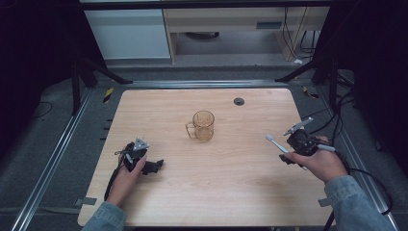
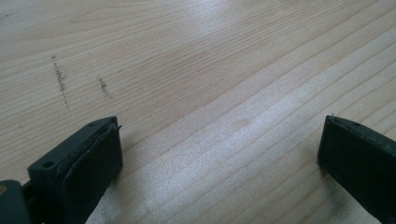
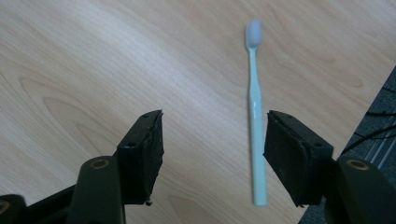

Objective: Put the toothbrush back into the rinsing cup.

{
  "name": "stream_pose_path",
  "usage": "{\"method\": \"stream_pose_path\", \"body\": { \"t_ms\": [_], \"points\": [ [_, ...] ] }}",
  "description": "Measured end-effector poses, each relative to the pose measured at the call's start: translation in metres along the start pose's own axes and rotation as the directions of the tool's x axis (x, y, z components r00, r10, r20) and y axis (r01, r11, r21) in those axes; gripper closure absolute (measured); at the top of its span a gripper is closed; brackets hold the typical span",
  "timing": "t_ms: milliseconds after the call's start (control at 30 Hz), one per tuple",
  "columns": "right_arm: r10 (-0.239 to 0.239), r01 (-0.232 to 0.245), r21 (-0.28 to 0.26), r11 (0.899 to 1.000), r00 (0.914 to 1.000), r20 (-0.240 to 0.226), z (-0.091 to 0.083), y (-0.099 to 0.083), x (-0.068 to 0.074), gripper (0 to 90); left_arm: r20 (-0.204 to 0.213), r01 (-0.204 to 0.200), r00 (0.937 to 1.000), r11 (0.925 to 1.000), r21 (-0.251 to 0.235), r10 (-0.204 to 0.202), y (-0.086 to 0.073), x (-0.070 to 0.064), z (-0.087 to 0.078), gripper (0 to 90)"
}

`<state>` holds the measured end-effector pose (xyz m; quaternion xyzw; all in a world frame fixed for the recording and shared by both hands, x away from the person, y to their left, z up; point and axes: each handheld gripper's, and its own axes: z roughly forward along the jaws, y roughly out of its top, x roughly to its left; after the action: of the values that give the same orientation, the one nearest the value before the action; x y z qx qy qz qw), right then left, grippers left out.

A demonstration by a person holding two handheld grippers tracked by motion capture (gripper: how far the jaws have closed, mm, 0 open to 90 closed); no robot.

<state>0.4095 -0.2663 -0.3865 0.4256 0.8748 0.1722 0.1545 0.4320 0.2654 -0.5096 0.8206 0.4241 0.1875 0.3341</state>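
Near the table's right edge, a pale turquoise plastic toothbrush (image 3: 255,102) is laid flat on the light wooden table (image 1: 216,187), its white bristle head pointing away from the right gripper (image 3: 212,154). That gripper is held low over it with jaws apart, apparently lined up for a grasp; the handle is seen between them, close beside the right-hand jaw. An amber translucent glass mug (image 1: 202,125), probably the destination, stands upright at mid-table. The left gripper (image 2: 219,154) is rested open over bare wood, well apart.
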Motion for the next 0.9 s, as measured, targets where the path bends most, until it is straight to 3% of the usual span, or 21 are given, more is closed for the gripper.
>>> {"method": "stream_pose_path", "body": {
  "t_ms": [300,433,900],
  "points": [
    [-0.028,0.027,0.058,0.998,0.9995,0.015,-0.007,0.019,-0.027,45.2,0.0,0.0,1.0,1.0,0.0,0.0,0.0,0.0,0.0,0.0],
    [-0.022,0.023,0.074,0.997,0.9997,-0.006,-0.002,0.024,-0.036,47.6,0.0,0.002,1.0,1.0,-0.001,-0.002,0.0,0.0,0.0,0.0],
    [-0.054,0.07,0.206,0.976,0.9948,-0.087,0.043,0.034,-0.05,65.1,0.0,0.002,1.0,1.0,-0.002,-0.002,0.0,0.0,0.0,0.0]
  ]
}}
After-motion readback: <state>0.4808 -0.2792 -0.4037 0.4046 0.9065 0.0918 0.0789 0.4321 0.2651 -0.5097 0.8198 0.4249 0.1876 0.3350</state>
